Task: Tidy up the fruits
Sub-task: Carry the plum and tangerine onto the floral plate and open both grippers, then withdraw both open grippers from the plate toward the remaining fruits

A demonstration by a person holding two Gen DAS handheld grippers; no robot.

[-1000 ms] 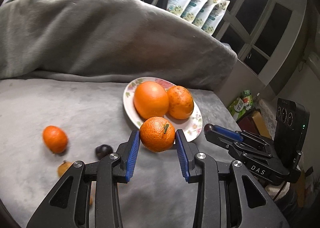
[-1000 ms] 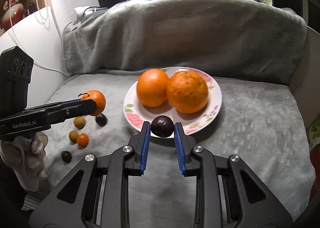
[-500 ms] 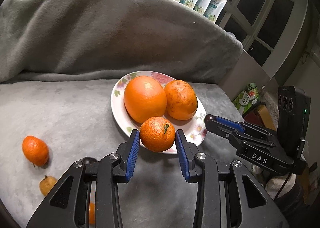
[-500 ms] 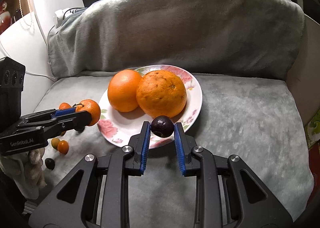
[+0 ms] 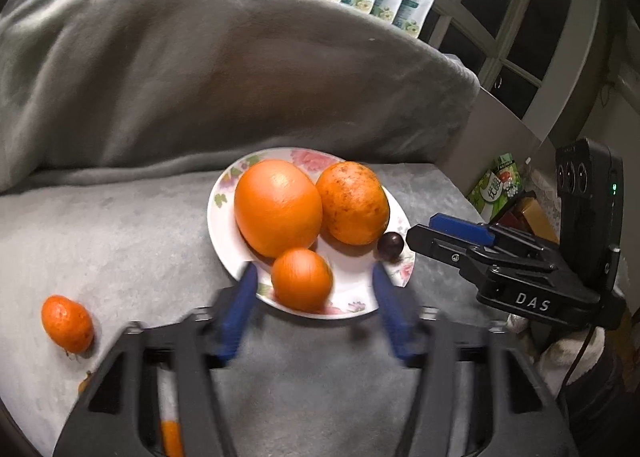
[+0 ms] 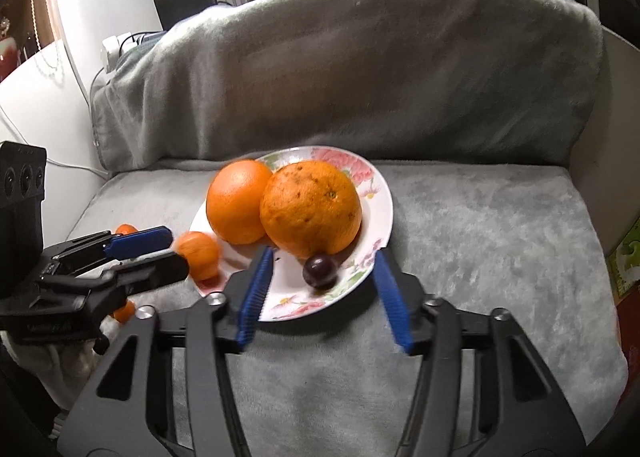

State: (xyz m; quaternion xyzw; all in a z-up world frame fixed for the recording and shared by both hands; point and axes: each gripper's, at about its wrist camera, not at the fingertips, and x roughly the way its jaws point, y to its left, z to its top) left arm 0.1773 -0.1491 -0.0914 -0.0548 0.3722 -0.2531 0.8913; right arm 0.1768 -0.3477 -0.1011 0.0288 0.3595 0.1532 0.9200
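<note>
A floral plate (image 5: 224, 241) (image 6: 380, 201) sits on the grey blanket and holds a smooth orange (image 5: 278, 207) (image 6: 236, 201) and a speckled orange (image 5: 352, 203) (image 6: 310, 207). My left gripper (image 5: 314, 293) is open; a small mandarin (image 5: 302, 279) (image 6: 198, 255) lies on the plate's near rim between its spread jaws, free of them. My right gripper (image 6: 320, 289) is open; a dark plum (image 6: 320, 271) (image 5: 390, 245) rests on the plate between its spread jaws. Each gripper shows in the other's view: the right (image 5: 460, 241), the left (image 6: 140, 257).
A loose mandarin (image 5: 67, 323) lies on the blanket (image 5: 100, 225) left of the plate, with small orange fruits near the frame bottom (image 5: 172, 437) (image 6: 124, 311). The blanket-covered backrest (image 6: 360, 69) rises behind. A green box (image 5: 494, 185) stands off the right edge.
Both grippers opened. The left let go of the mandarin and the right let go of the plum; both fruits now rest on the plate. Both grippers moved closer to the plate.
</note>
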